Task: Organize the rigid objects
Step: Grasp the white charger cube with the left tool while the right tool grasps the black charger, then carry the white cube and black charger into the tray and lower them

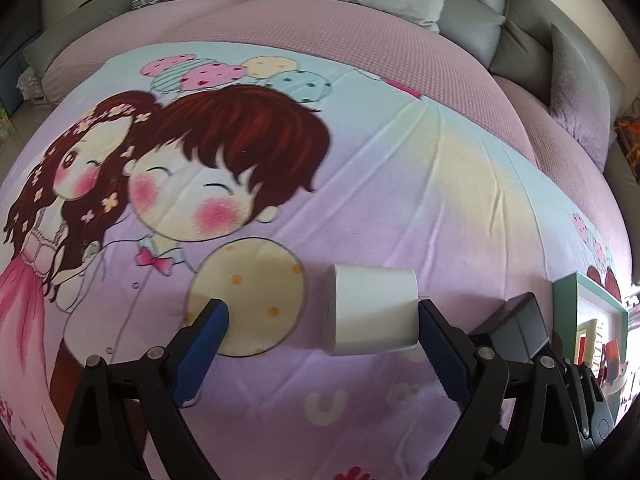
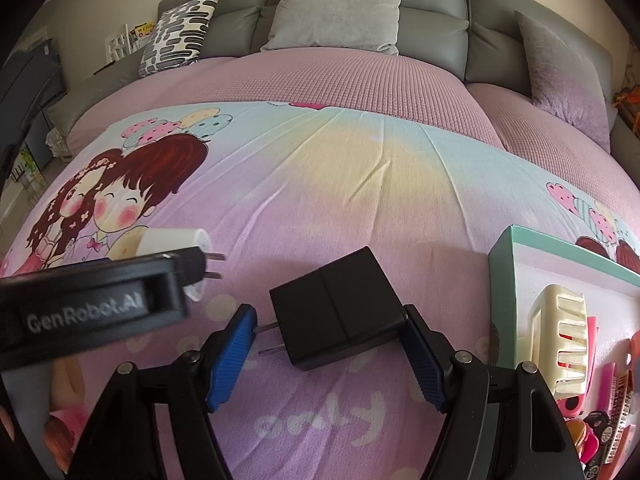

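Note:
A white plug adapter [image 1: 370, 310] lies on the cartoon blanket between the fingers of my left gripper [image 1: 322, 316], which is open; its right finger touches or nearly touches the adapter's end. It also shows in the right wrist view [image 2: 172, 242], prongs pointing right, partly behind the left gripper's body. A black plug adapter [image 2: 340, 310] lies on the blanket between the fingers of my open right gripper [image 2: 330, 326], prongs pointing left toward the left finger. It also shows at the right of the left wrist view [image 1: 520, 330].
A teal-rimmed open box [image 2: 504, 264] at the right holds a cream hair claw [image 2: 560, 340] and several pink clips and small items. Grey pillows [image 2: 340, 8] and a patterned cushion [image 2: 180, 32] line the grey sofa back beyond the pink cover.

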